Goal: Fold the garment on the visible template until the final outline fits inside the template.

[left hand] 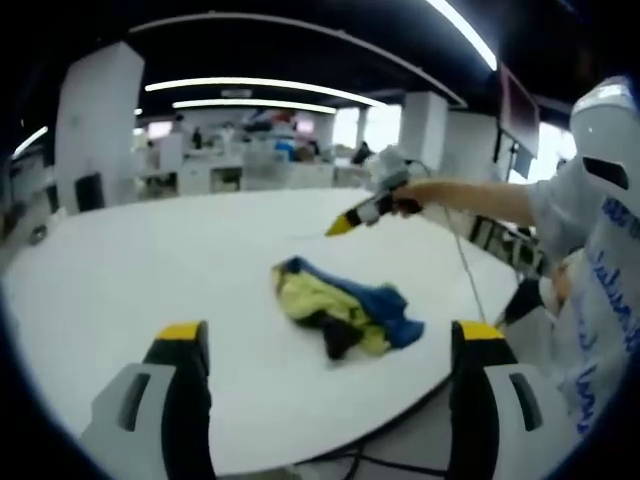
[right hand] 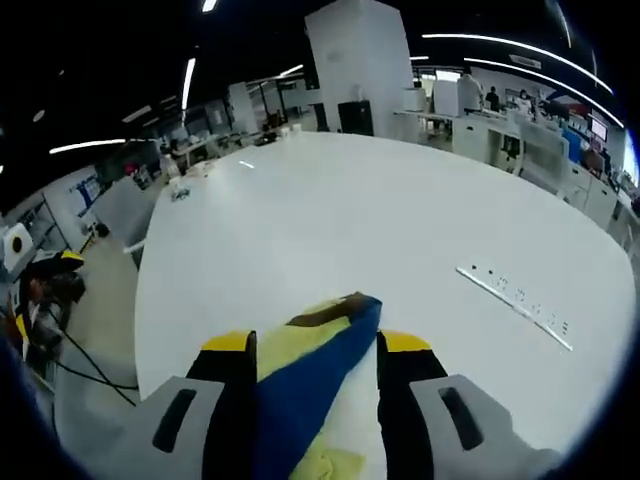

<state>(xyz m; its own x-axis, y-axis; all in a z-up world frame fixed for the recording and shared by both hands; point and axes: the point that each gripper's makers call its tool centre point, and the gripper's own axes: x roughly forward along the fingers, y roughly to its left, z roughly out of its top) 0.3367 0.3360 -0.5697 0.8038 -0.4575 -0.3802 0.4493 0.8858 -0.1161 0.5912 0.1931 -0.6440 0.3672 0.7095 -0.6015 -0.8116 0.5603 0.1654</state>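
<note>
Nearest the lens, the left gripper (left hand: 325, 345) stands with jaws spread wide and empty, the crumpled yellow-and-blue garment (left hand: 345, 305) lying just ahead on the white table (left hand: 150, 260), while the right gripper (right hand: 315, 355), also parted, straddles its blue fold without clamping.

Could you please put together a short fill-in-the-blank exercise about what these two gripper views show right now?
1. The crumpled garment is yellow and ____.
2. It lies on a large ____ table.
3. In the right gripper view, the garment sits ____ the jaws of the right gripper.
4. The jaws of the left gripper stand ____, holding nothing.

Missing words: blue; white; between; open
</note>
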